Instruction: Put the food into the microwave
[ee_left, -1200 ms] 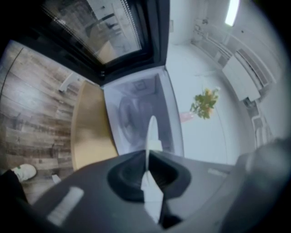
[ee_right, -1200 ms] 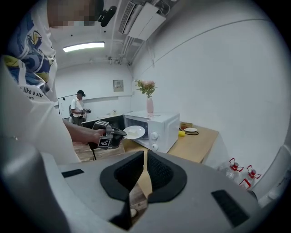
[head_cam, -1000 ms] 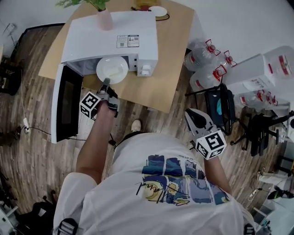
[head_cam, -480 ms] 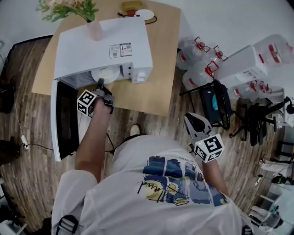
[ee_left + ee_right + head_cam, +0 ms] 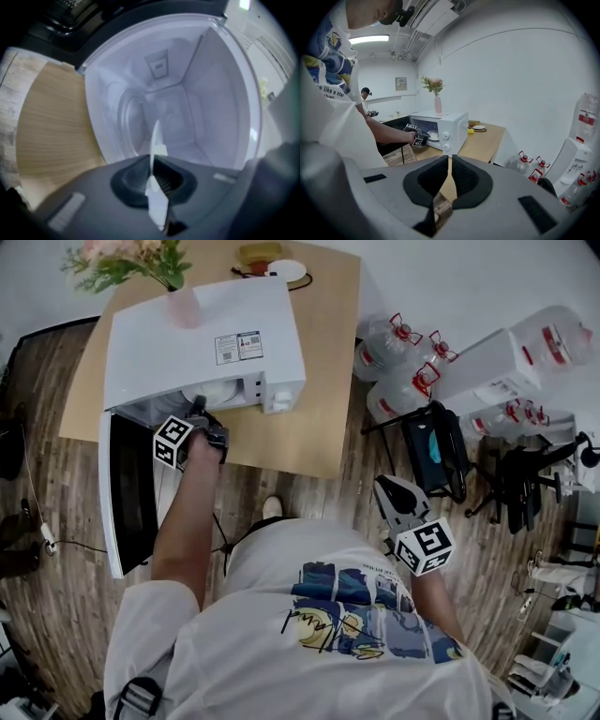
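stickers (image 5: 236, 346) on the top of the white microwave (image 5: 187, 329) carry print too small to read. the water bottles (image 5: 380, 343) beside the counter (image 5: 319, 399) wear red-and-white labels, also unreadable. in the right gripper view the person's shirt (image 5: 329, 86) shows the words "like a star". the plate (image 5: 218, 393) is white and round and sits partly inside the microwave's open cavity, most of it hidden under the roof; whether food lies on it cannot be made out. the left gripper (image 5: 200, 410) has its jaws closed on the plate's near rim, which shows edge-on as a thin white sliver in the left gripper view. the right gripper (image 5: 395, 493) hangs well apart over the floor, jaws all but together with nothing between them.
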The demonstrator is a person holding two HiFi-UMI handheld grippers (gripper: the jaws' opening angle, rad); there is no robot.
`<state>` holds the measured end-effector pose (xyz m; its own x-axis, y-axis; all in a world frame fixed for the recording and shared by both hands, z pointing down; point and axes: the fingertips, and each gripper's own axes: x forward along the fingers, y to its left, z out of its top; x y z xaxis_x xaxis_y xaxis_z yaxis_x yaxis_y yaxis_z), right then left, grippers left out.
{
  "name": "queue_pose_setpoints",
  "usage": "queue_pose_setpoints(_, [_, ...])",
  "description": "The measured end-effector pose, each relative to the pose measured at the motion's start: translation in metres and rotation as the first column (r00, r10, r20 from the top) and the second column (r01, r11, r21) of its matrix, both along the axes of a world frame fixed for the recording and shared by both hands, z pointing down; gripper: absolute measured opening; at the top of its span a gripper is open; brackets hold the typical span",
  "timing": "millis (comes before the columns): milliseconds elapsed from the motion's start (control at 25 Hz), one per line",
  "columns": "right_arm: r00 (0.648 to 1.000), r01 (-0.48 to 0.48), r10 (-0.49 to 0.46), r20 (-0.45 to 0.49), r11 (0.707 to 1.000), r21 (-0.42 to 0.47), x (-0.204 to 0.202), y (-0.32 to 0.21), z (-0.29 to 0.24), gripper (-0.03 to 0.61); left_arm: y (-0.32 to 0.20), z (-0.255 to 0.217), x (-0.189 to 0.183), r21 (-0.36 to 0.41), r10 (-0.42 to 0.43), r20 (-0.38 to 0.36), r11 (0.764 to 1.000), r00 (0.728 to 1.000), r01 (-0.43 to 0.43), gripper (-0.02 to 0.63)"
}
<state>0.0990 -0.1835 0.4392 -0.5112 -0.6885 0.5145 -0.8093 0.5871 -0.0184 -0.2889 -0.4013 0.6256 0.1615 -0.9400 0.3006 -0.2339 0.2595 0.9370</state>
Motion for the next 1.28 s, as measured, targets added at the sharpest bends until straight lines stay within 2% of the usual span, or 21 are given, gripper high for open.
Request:
queue_pose_setpoints(400, [1.000, 0.013, -0.013, -0.001, 1.000, -0.013, -0.003, -0.006, 0.001, 0.023, -0.009, 0.006, 0.001, -0.060, -0.002, 0.065, 0.998, 0.998, 0.006, 0.018])
queue_pose_setpoints(520, [1.000, 0.014, -0.014, -0.002, 1.000, -0.013, -0.003, -0.009, 0.002, 0.023, -0.012, 0.007, 0.000, -0.090, 0.016, 0.129, 0.996, 0.991, -0.005, 0.028])
queue_pose_setpoints(600, [1.000, 0.013, -0.013, -0.003, 1.000, -0.013, -0.003, -0.010, 0.001, 0.023, -0.013, 0.006, 0.001, -0.121, 0.051, 0.205, 0.992, 0.978, -0.027, 0.038])
queue_pose_setpoints(800, [1.000, 0.006, -0.006, -0.002, 1.000, -0.010, -0.002, -0.009, 0.000, 0.023, -0.014, 0.004, -0.001, -0.197, 0.133, 0.385, 0.979, 0.913, -0.060, 0.070])
queue_pose_setpoints(960, [1.000, -0.001, 0.001, -0.003, 1.000, -0.018, -0.002, -0.008, 0.004, 0.023, -0.013, 0.004, -0.007, -0.250, 0.178, 0.504, 0.967, 0.845, -0.054, 0.096])
queue_pose_setpoints(1120, [1.000, -0.002, 0.002, -0.006, 1.000, -0.020, -0.003, -0.007, 0.006, 0.023, -0.013, 0.003, -0.011, -0.281, 0.214, 0.599, 0.959, 0.771, -0.048, 0.115])
queue_pose_setpoints(1280, [1.000, -0.001, 0.001, -0.006, 1.000, -0.022, -0.004, -0.006, 0.005, 0.023, -0.014, 0.003, -0.013, -0.303, 0.244, 0.665, 0.952, 0.706, -0.044, 0.142])
